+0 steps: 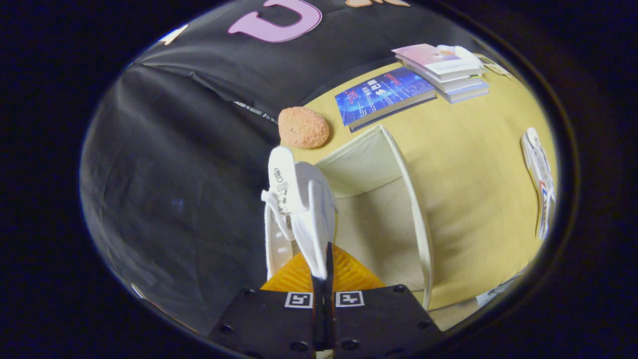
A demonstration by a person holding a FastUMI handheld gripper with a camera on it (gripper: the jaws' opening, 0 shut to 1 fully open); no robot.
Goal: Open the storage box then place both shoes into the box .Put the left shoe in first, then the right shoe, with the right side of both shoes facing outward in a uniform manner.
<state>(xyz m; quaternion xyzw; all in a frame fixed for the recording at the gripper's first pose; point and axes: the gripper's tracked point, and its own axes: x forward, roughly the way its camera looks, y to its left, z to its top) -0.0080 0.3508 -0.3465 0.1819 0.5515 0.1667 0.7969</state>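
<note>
One white shoe [299, 209], light and floppy by the look of it, hangs pinched by its thin upper edge in the closed gripper [323, 279] just above the open cream box [398, 164], the other shoe [541, 184] well apart on the yellow table [473, 164] among books [384, 94].

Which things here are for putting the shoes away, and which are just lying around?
For the job:
- gripper, shut on white shoe
- open cream fabric storage box
- second white shoe, lying on the yellow table

Just lying about:
- orange speckled oval lump
- blue book
- stack of pale books
</note>
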